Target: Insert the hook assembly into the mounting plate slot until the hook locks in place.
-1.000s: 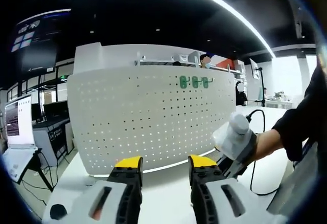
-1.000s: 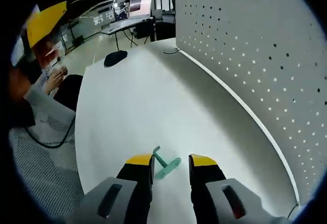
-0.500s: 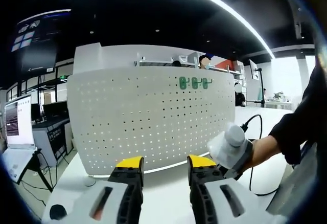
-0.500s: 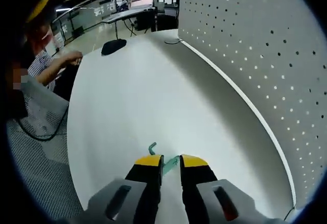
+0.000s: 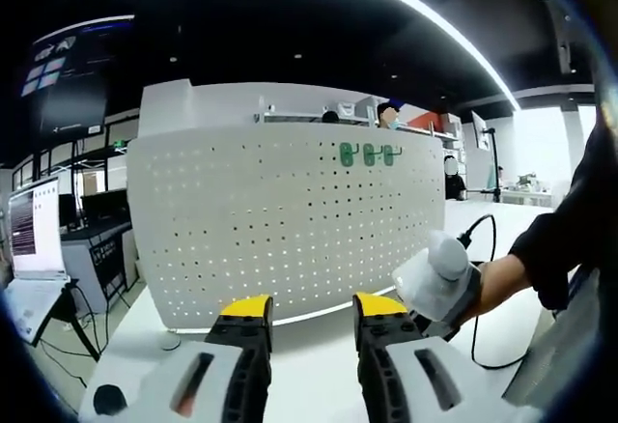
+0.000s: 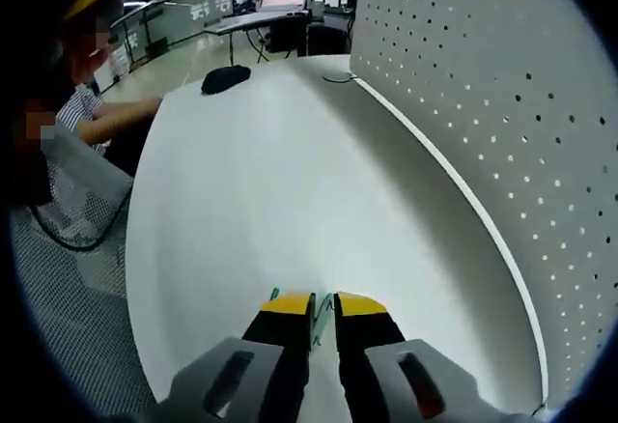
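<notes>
The right gripper (image 6: 323, 299) had its jaws drawn narrow around a green hook (image 6: 322, 309), which sat pinched between the yellow tips, low over the white bench (image 6: 280, 172). The perforated mounting plate (image 6: 502, 85) rose to the right of those jaws. The left gripper (image 5: 309, 305) stood with its jaws wide and holding nothing; ahead of them stood the plate, three green hooks (image 5: 368, 155) near its top edge.
</notes>
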